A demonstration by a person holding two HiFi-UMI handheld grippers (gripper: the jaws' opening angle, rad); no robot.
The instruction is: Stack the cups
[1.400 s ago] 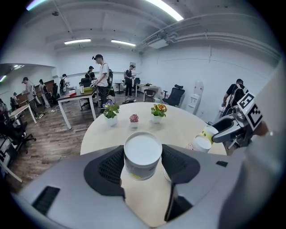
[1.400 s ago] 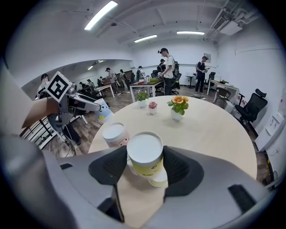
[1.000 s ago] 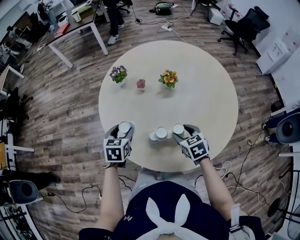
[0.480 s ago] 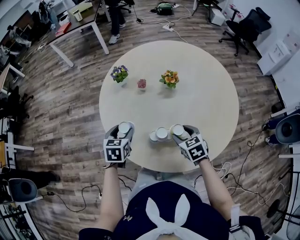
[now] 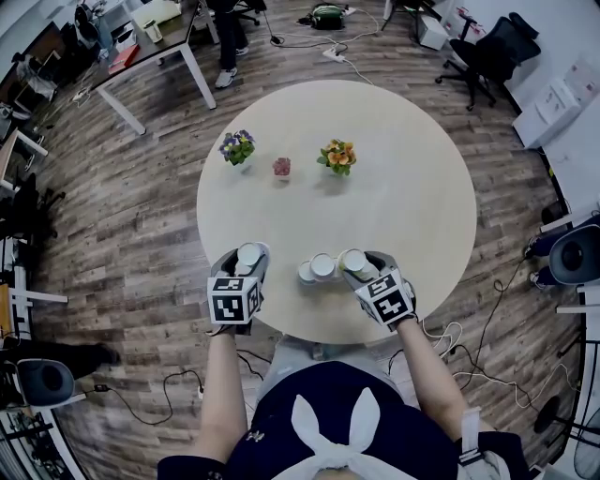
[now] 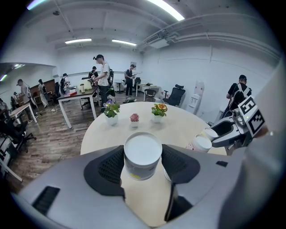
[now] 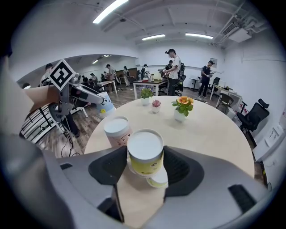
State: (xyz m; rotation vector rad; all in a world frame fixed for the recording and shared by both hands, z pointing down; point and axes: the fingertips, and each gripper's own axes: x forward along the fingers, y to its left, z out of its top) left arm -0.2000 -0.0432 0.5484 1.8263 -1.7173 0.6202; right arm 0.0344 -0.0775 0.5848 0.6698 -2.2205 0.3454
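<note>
Bright, even indoor light comes from long ceiling strips (image 6: 165,9), which burn out to white glare in both gripper views. The pale worktop (image 5: 403,187) carries only soft, faint shadows. All three views bulge like a fisheye, and the gripper views go black at the corners. The nearest foreground there is soft, and the head view looks muted and cool.

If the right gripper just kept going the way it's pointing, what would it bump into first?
Probably the lower cup just beneath the yellow cup that the right gripper holds; depth is unclear.
</note>
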